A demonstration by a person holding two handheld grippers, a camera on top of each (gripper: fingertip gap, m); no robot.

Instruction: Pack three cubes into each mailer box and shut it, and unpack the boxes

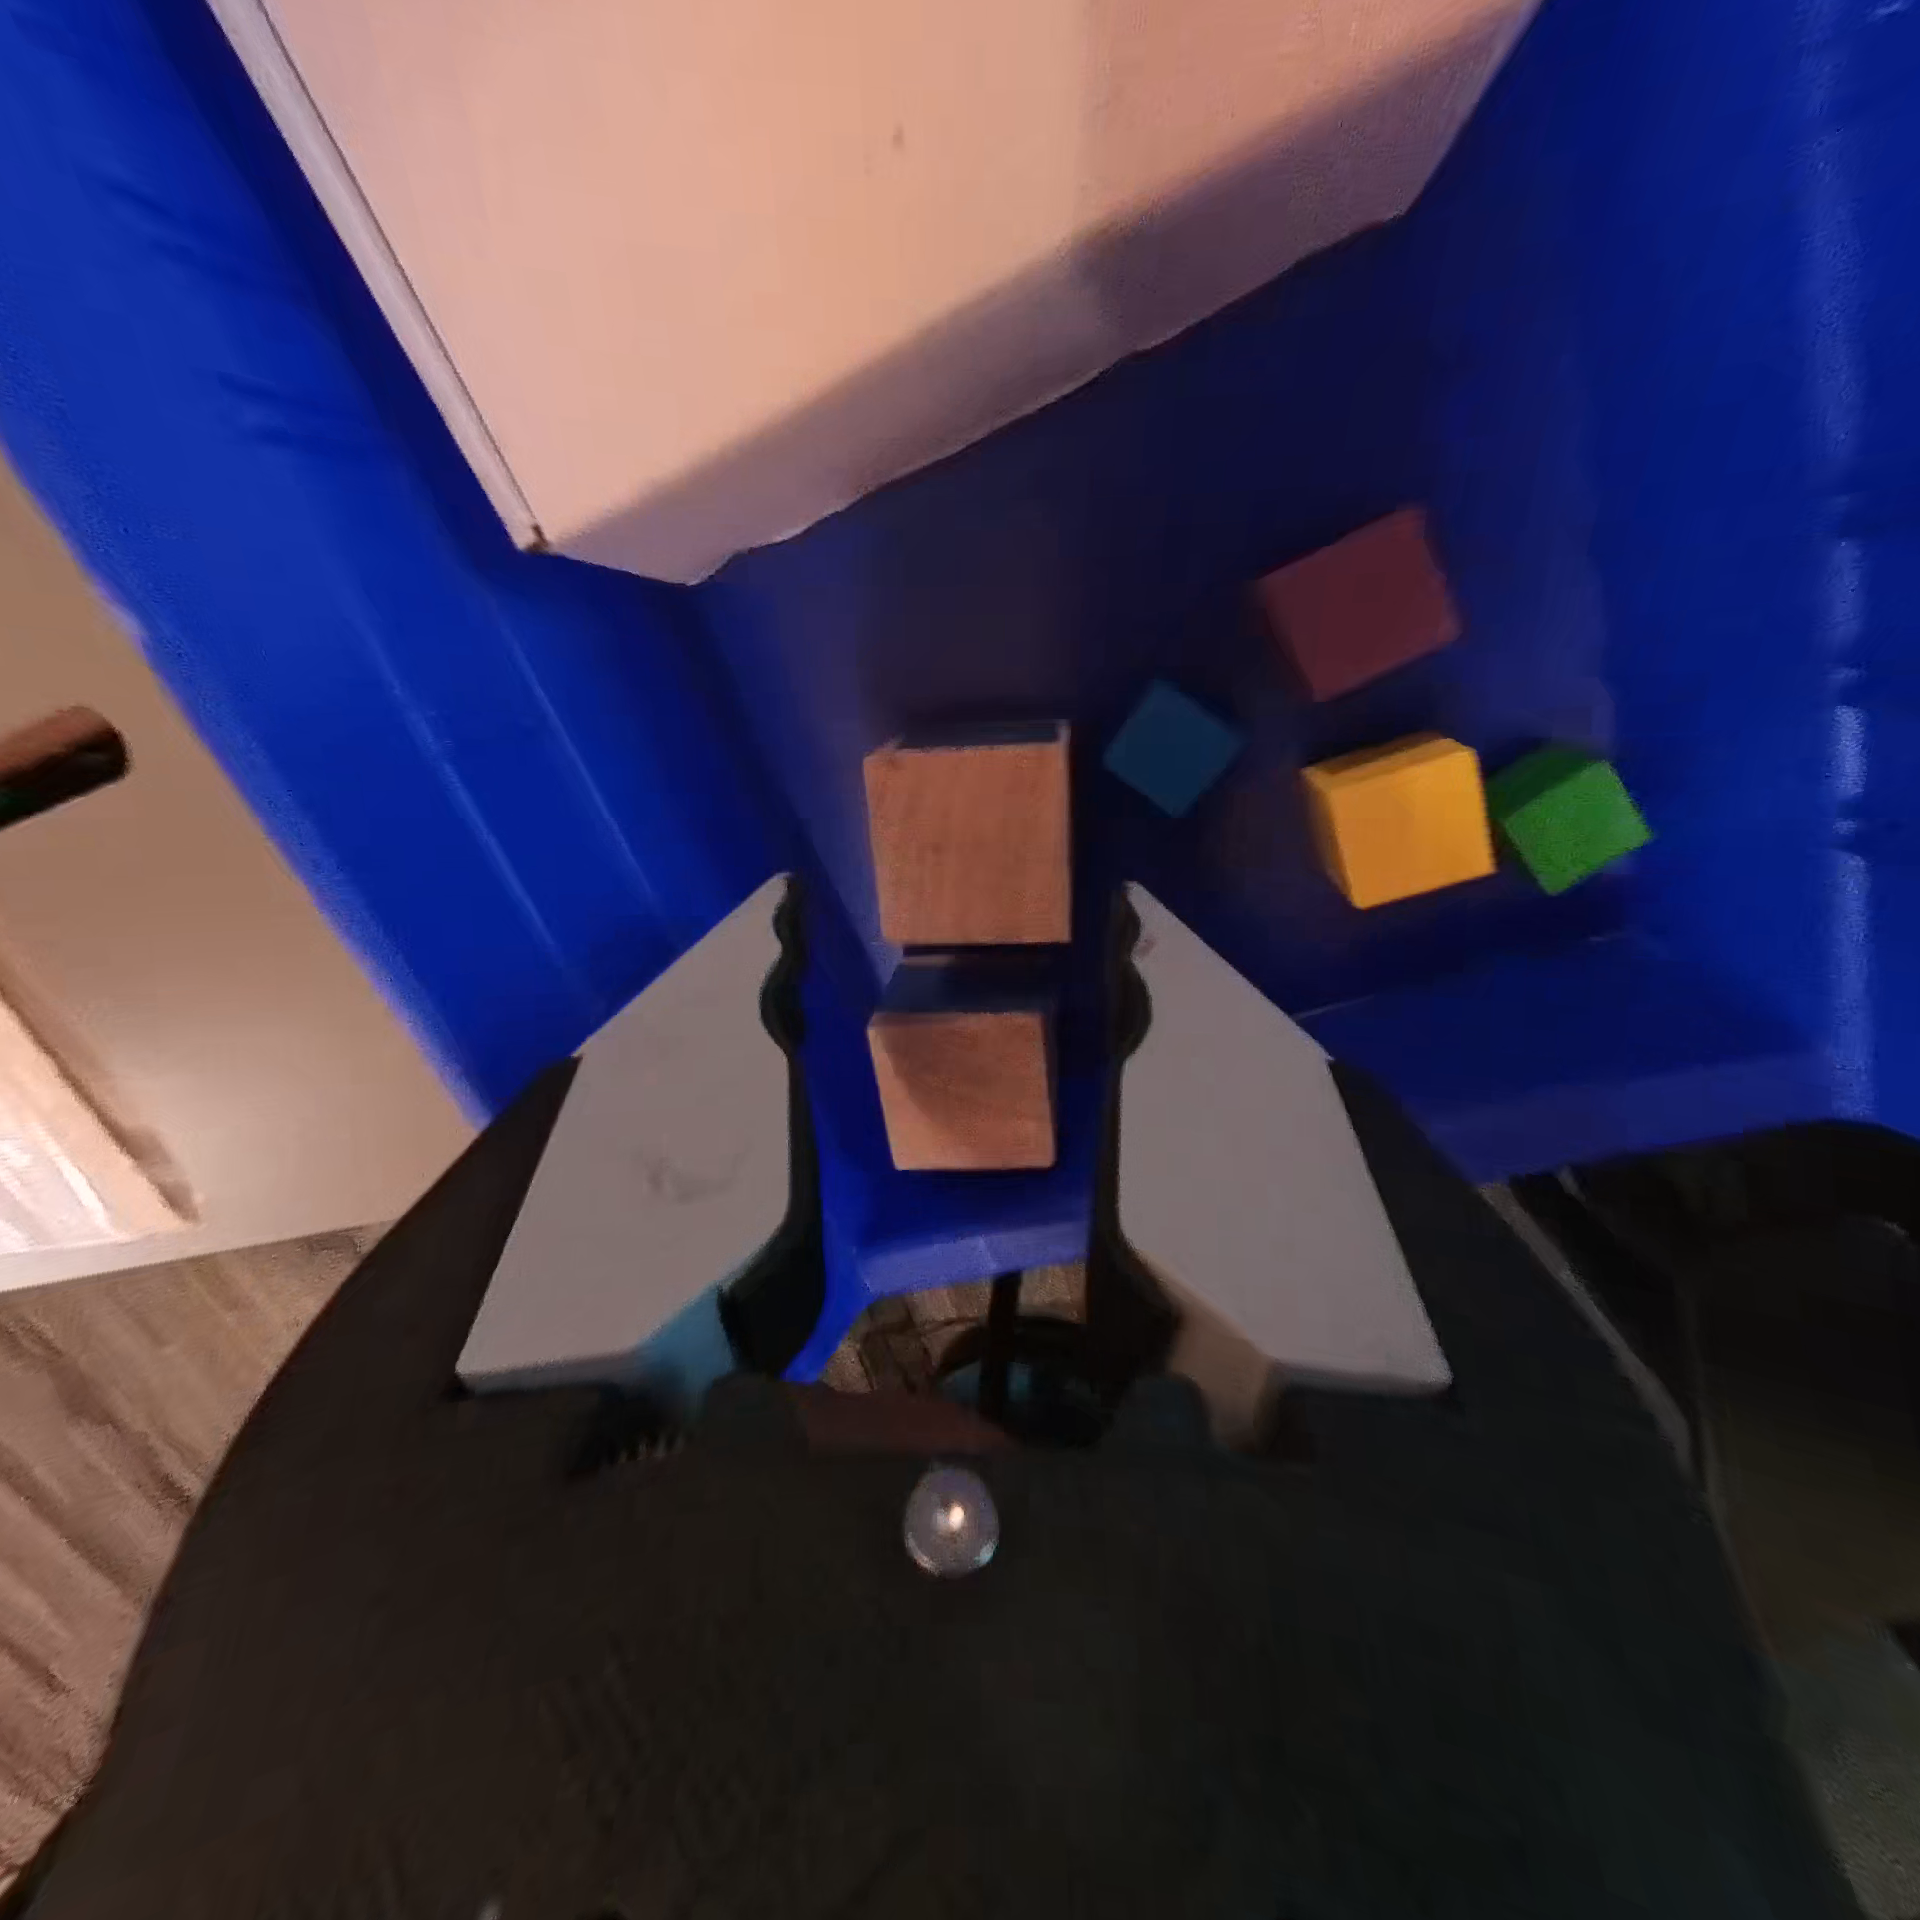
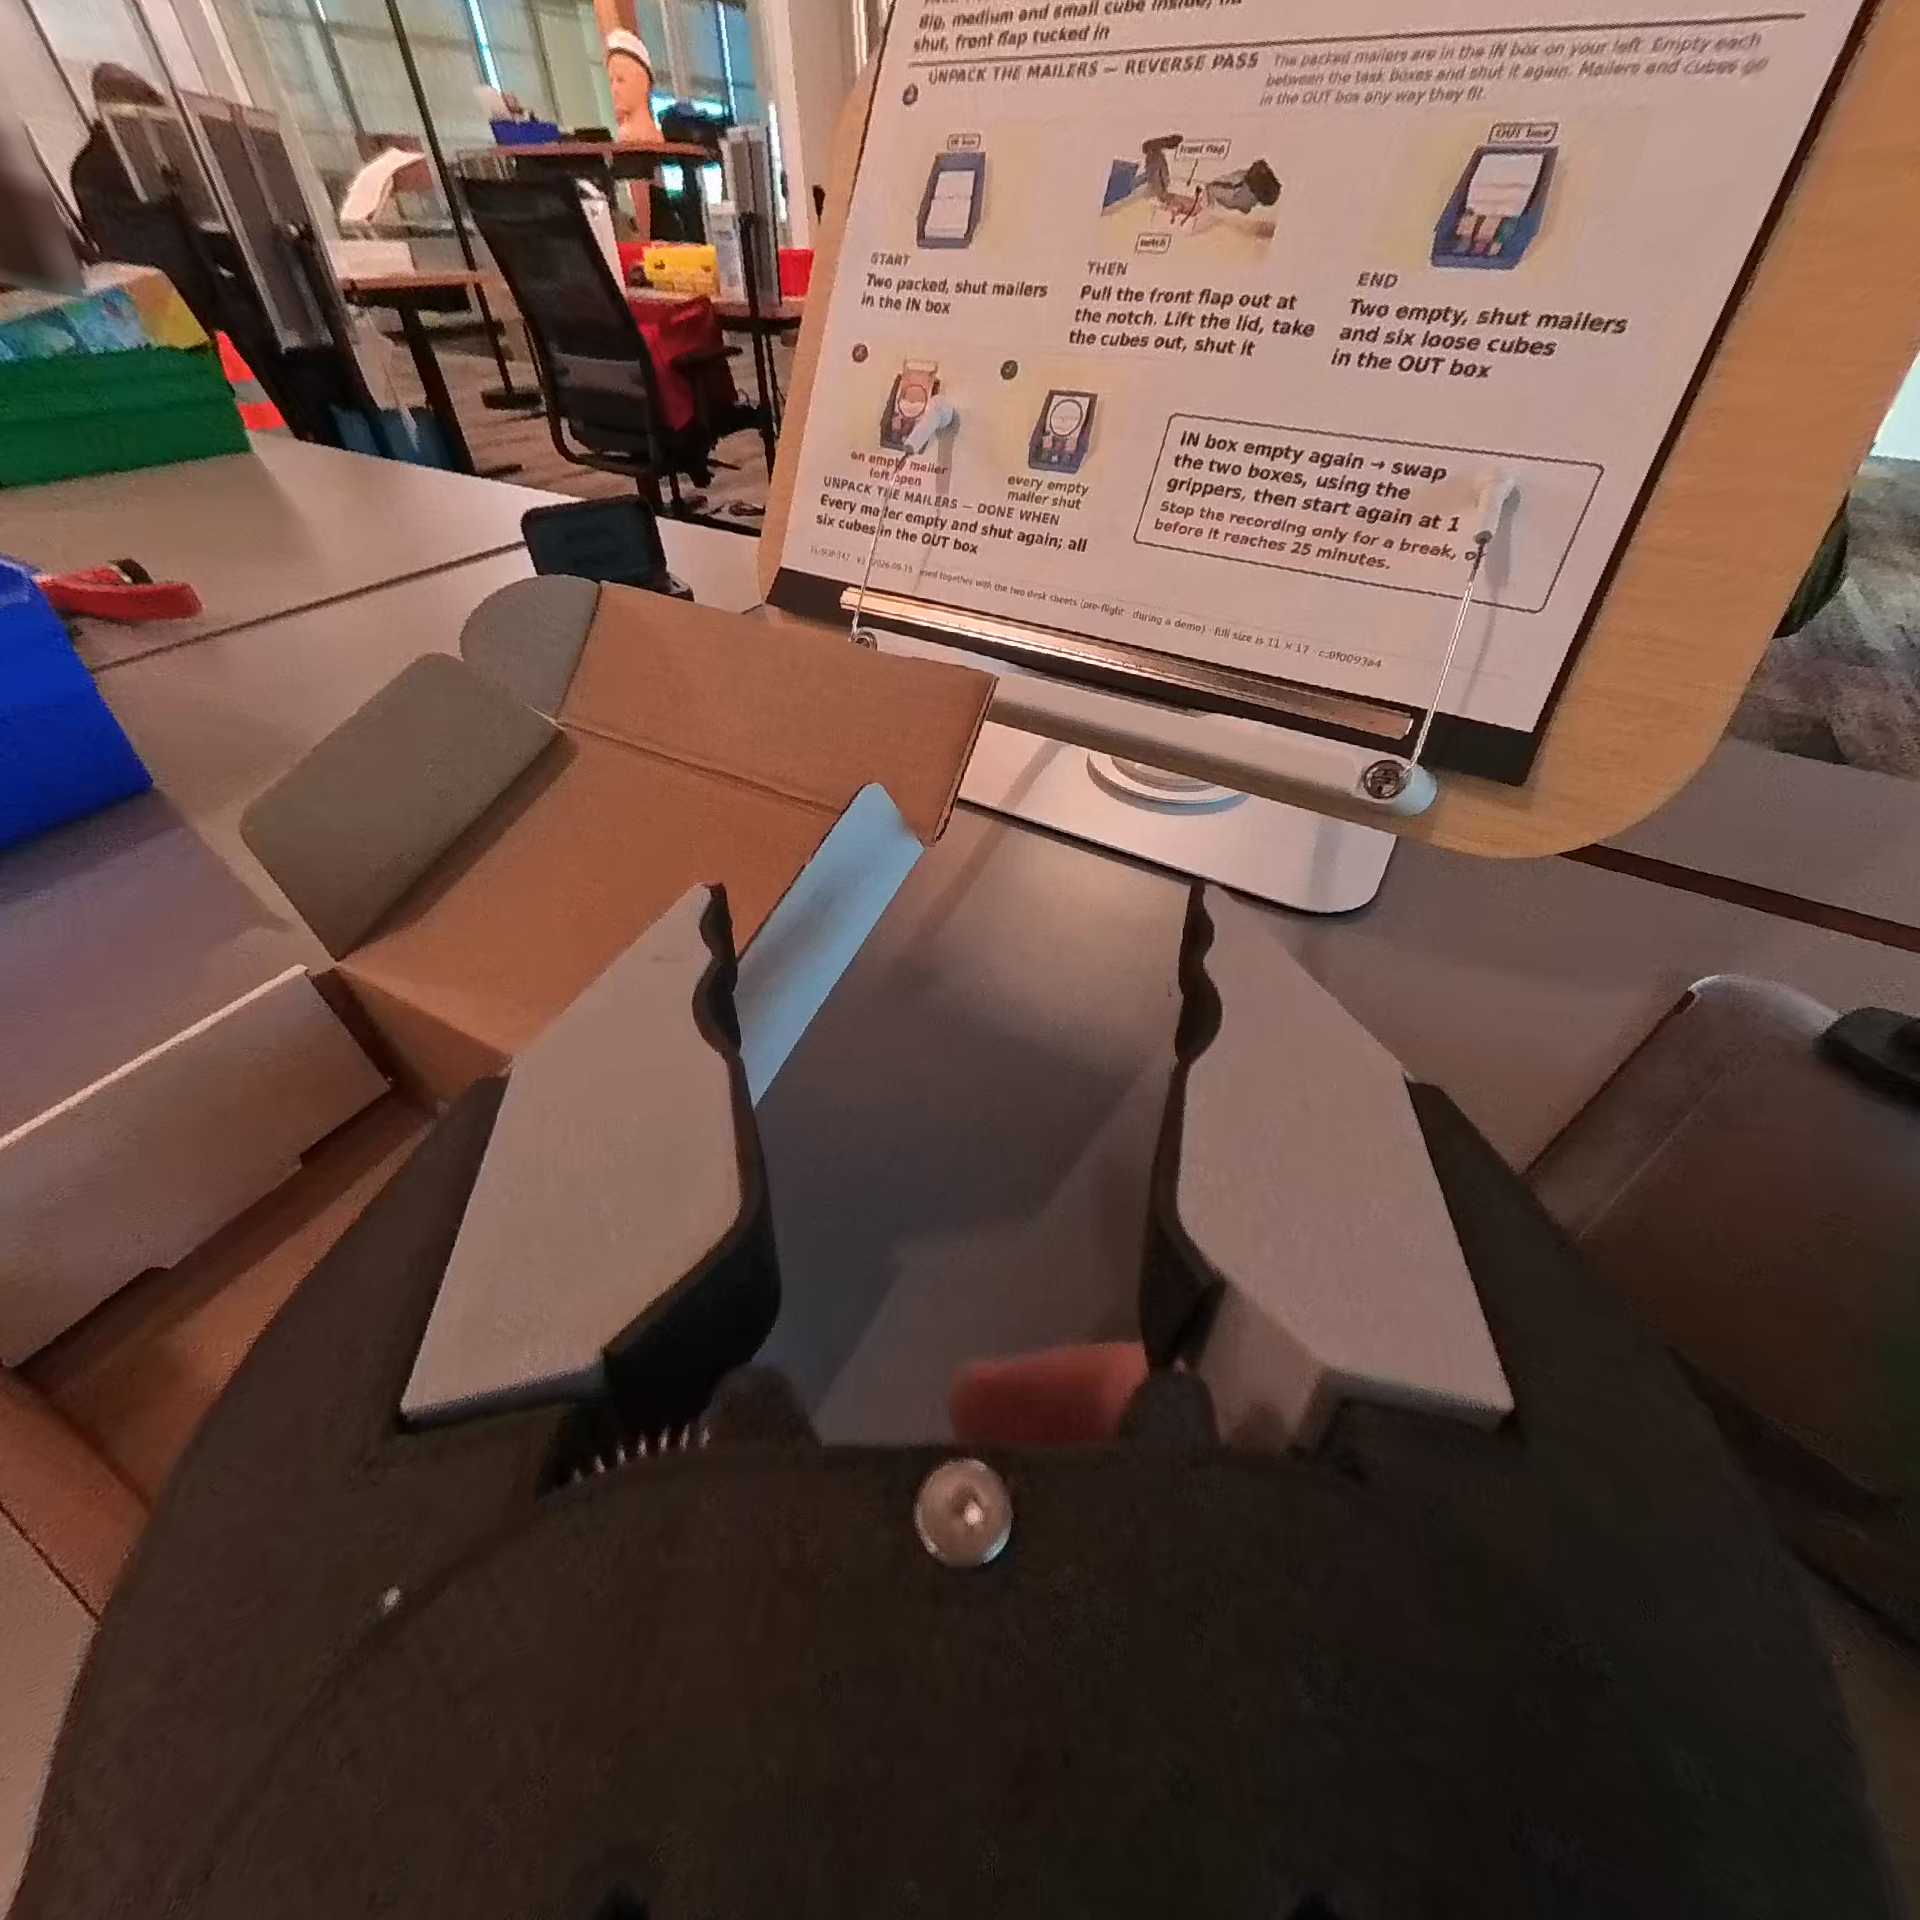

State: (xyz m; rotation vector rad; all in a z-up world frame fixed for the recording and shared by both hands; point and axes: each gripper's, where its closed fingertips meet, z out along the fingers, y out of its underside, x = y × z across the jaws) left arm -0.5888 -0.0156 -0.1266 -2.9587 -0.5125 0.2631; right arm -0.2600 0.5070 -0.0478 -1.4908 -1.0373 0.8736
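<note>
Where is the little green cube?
In the left wrist view, the green cube sits far right inside the blue bin, touching the yellow cube.

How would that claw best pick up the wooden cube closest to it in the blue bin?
Probably straight down from above, the left gripper closing on the near wooden cube's left and right faces. Those flat sides already line up with the open fingers; the second wooden cube crowds the far face.

Open office — desks (image 2: pixel 436 301), mesh chair (image 2: pixel 582 312), glass partitions (image 2: pixel 343 94).
</note>
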